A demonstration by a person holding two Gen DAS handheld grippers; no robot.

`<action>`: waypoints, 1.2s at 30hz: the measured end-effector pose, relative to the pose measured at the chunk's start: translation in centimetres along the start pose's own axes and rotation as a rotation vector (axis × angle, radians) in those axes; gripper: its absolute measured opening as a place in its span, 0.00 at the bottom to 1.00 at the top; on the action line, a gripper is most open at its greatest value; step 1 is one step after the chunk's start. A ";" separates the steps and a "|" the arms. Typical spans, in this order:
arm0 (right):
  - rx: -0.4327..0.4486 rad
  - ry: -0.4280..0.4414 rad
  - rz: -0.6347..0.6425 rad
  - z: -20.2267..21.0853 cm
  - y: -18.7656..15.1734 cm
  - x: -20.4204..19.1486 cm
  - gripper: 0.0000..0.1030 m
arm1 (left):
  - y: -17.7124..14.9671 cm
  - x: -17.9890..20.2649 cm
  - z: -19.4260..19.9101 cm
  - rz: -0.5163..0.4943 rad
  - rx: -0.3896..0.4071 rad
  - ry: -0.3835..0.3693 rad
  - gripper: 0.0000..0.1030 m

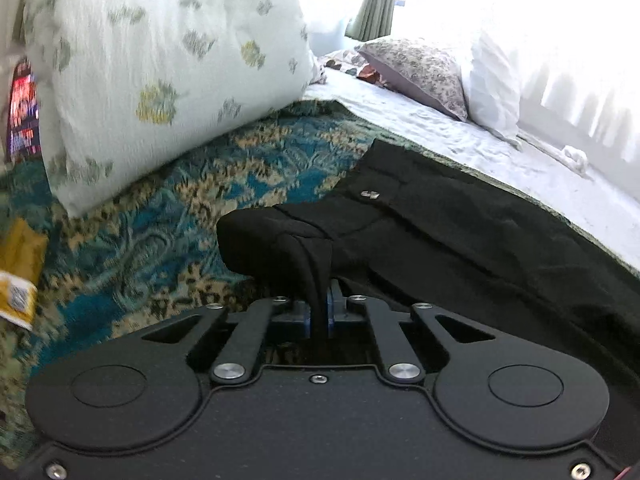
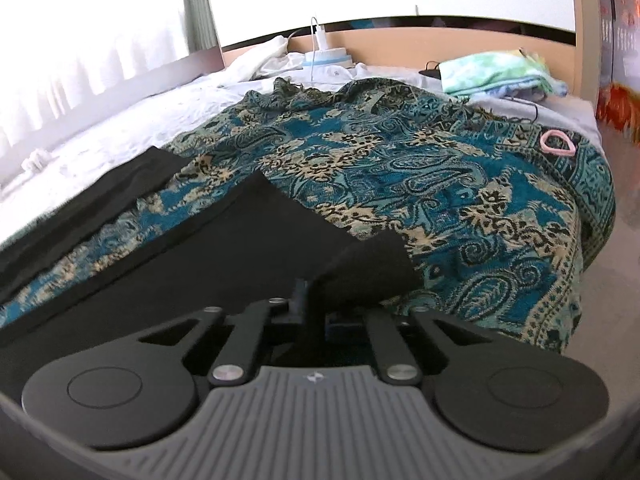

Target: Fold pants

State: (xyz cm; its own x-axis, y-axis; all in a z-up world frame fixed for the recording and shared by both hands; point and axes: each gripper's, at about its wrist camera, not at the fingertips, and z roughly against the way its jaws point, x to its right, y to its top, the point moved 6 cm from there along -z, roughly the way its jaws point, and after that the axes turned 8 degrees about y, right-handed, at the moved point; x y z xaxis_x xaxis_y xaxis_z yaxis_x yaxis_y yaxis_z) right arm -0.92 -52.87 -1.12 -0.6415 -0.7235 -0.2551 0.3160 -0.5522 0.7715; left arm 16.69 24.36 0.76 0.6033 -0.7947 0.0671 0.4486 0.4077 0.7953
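Black pants [image 1: 460, 232] lie on a teal patterned blanket [image 1: 192, 200] spread over a bed. Their waistband, with a small metal button [image 1: 370, 194], faces the left wrist view. My left gripper [image 1: 320, 312] is shut on a bunched corner of that waistband, and the cloth rises in a fold between its blue pads. In the right wrist view the two pant legs [image 2: 224, 248] stretch away to the left over the blanket [image 2: 440, 184]. My right gripper [image 2: 314, 304] is shut on the hem of the nearer leg, whose corner is lifted off the blanket.
A large pale floral pillow [image 1: 160, 76] stands at the left, close behind the waistband. More pillows [image 1: 432, 72] lie on the white sheet beyond. A pink ring [image 2: 557, 142], folded green cloth [image 2: 496, 70] and a white charger [image 2: 324, 56] sit at the far end by the headboard.
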 end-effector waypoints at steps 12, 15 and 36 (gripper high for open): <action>0.060 0.003 0.015 3.0 2.1 1.2 0.07 | 2.2 -1.9 5.7 -0.088 0.032 0.028 0.07; 0.067 0.009 0.015 3.6 2.2 2.1 0.07 | 1.6 -2.9 6.3 -0.108 0.027 0.041 0.07; -0.046 -0.020 -0.016 2.7 2.0 2.6 0.67 | -0.7 -1.9 5.3 -0.196 -0.002 0.184 0.86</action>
State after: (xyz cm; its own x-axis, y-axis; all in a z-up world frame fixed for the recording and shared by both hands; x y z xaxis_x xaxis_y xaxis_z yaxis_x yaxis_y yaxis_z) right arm -3.90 -54.73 1.35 -0.6601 -0.7066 -0.2549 0.3376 -0.5822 0.7396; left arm 11.69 23.18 3.28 0.6140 -0.7638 -0.1990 0.5699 0.2546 0.7813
